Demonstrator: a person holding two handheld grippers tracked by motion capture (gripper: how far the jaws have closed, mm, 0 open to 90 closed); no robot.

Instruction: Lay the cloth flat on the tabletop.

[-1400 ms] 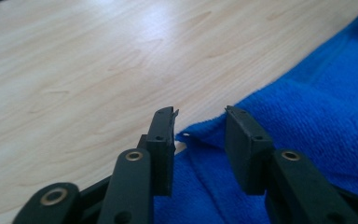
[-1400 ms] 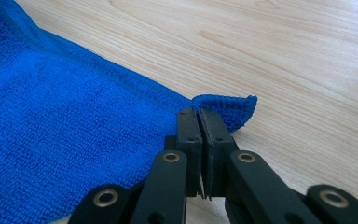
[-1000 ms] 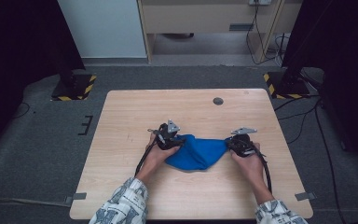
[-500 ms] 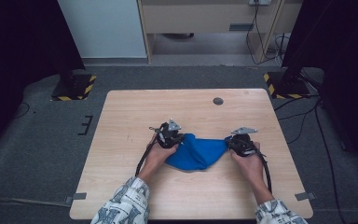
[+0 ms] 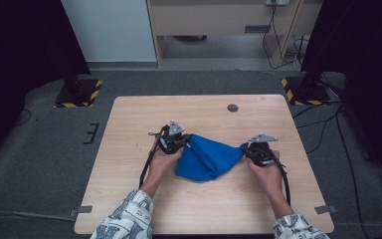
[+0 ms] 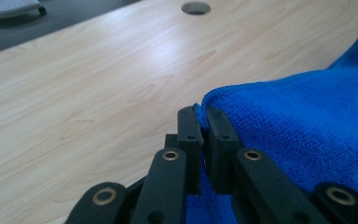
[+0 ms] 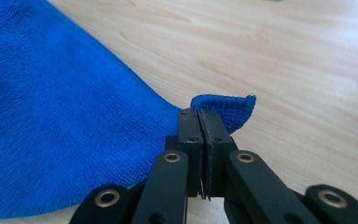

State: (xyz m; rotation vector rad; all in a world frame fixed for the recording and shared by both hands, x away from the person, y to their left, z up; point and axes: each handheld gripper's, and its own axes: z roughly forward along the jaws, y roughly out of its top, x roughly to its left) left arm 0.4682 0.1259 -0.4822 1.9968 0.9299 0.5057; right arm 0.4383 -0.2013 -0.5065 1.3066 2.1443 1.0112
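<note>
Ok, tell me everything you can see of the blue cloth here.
The blue cloth looks like plush terry or microfibre with a stitched hem. It lies loosely bunched on the wooden table, drawn out between two corners. The left gripper is shut on one corner, the right gripper on the opposite one, whose tip curls past the jaws.

Left gripper [image 5: 175,139] has edged slightly up and right in the high view, toward frame centre. Right gripper [image 5: 258,151] has crept a touch left. Blue cloth [image 5: 210,158] between them now bunches a little more, its span marginally shorter than 1.0 s ago.
</note>
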